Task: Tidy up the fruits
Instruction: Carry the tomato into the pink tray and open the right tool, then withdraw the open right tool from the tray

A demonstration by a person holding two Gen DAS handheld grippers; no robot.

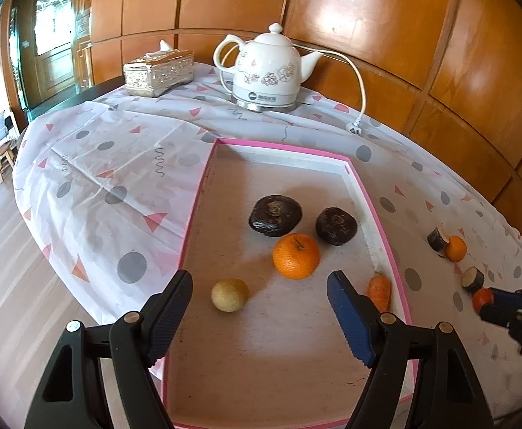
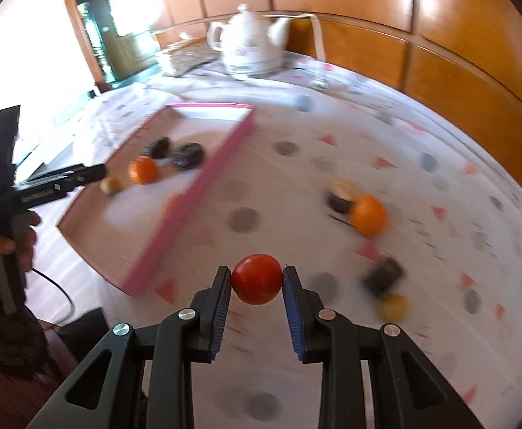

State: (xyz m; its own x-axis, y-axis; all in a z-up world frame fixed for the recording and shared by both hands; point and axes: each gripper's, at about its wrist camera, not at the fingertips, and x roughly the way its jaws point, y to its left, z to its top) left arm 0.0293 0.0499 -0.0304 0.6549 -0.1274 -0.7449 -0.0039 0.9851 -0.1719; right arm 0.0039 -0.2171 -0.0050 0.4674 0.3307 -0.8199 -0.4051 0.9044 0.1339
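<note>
Fingers (image 2: 221, 307) of the right gripper (image 2: 257, 280) are clamping a small red tomato (image 2: 257, 279) above the patterned tablecloth (image 2: 332, 136), just outside the pink-rimmed tray (image 1: 378, 211). The left gripper (image 1: 259, 286) is hanging spread and empty over the tray, where two dark water chestnuts (image 1: 275, 214), a mandarin (image 1: 296, 255) and a pale longan (image 1: 230, 294) are lying. Judgement: the tomato needs carrying over the pink rim before lowering; gentle pressure is advisable, since the skin is smooth and round.
</note>
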